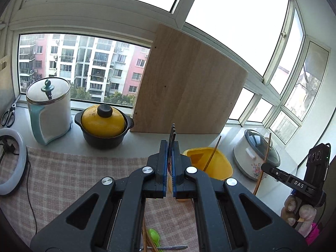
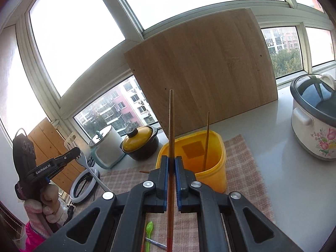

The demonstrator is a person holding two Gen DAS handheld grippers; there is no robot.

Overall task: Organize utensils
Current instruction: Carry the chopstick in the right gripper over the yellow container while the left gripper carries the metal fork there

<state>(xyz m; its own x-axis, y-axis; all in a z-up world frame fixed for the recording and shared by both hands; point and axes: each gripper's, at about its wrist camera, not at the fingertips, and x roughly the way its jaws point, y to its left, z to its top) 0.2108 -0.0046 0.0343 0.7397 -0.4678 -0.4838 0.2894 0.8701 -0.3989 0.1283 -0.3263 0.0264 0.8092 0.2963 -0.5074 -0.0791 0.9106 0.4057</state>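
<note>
My left gripper (image 1: pixel 170 147) is shut on a metal fork (image 1: pixel 172 133), tines pointing up, held above the checked cloth just left of the yellow bin (image 1: pixel 218 166). One wooden chopstick (image 1: pixel 212 153) leans inside the bin. My right gripper (image 2: pixel 171 159) is shut on a wooden chopstick (image 2: pixel 171 121), held upright just in front of the yellow bin (image 2: pixel 210 174), where another chopstick (image 2: pixel 206 140) stands. In the right wrist view the left gripper (image 2: pixel 72 154) holds the fork (image 2: pixel 84 160) at far left. A green spoon (image 2: pixel 149 230), more chopsticks and a metal utensil (image 1: pixel 174 247) lie on the cloth.
A wooden board (image 1: pixel 189 84) leans on the window behind the bin. A yellow-lidded black pot (image 1: pixel 104 124) and a white kettle (image 1: pixel 49 107) stand at the left, a floral rice cooker (image 2: pixel 315 121) at the right. A ring light (image 1: pixel 12 161) and scissors (image 1: pixel 8 115) lie at far left.
</note>
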